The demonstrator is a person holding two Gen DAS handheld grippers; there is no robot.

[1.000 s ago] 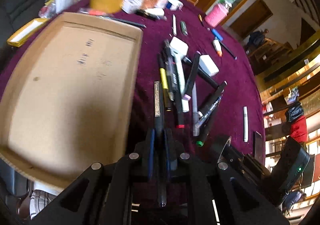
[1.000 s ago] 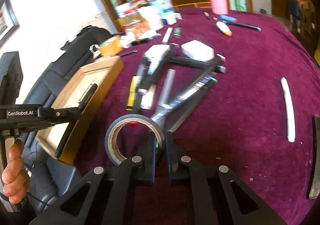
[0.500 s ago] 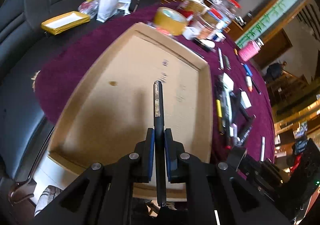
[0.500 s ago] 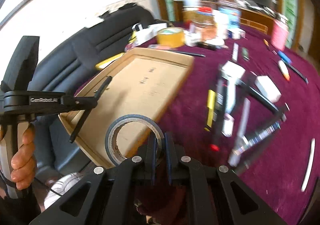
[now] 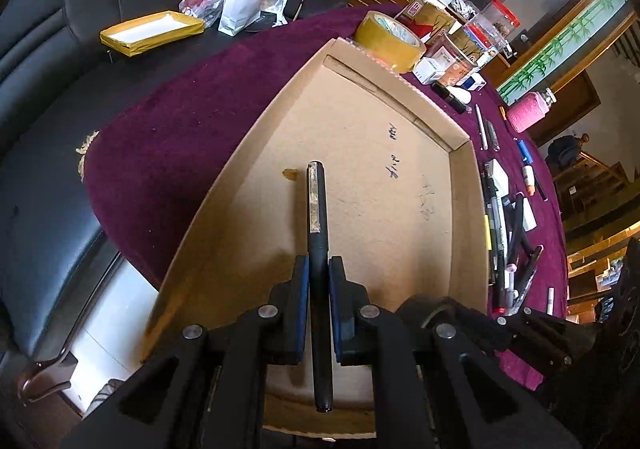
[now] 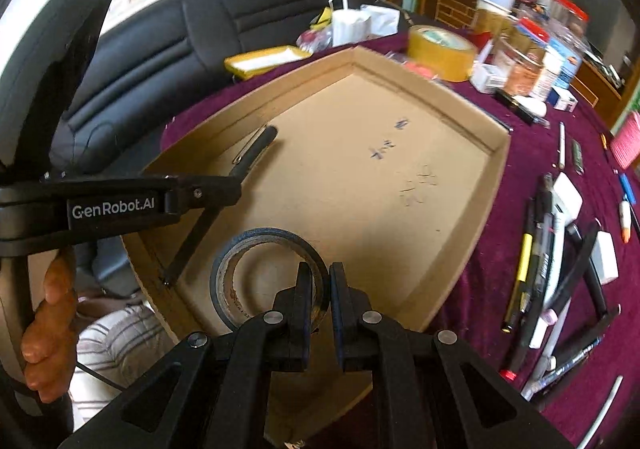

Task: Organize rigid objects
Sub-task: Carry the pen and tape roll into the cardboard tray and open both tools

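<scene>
Left gripper (image 5: 318,269) first: it's clamped tight on a black pen (image 5: 317,217), the barrel running straight out between the pads and the pen hanging over the floor of the cardboard tray (image 5: 256,153). That lengthwise hold makes sense to me, because it keeps the pen pointing along the fingers so it can be laid flat inside. In the right wrist view the same pen shows slanting down, its lower tip close to the tray's near-left corner, with the person's hand (image 6: 48,333) wrapped round the handle.

Moving across to the middle, the tray is bare, nothing lying in it yet. And now the right gripper (image 6: 318,281), squeezed shut on the wall of a dark roll of tape (image 6: 256,273), pinching one side of the ring so the hoop stands up off the pads and hangs over the tray's near part.

Further right, the pile of pens and markers (image 6: 560,273) waits on the purple cloth (image 6: 500,329), with the yellow tape roll (image 6: 440,45) beyond the tray's far edge.

Compared with a second ago? Big shift. Both tools were over the cloth beside the pen pile; both have swung left and now sit above the tray, grips unchanged. My read is that the drop comes next.
</scene>
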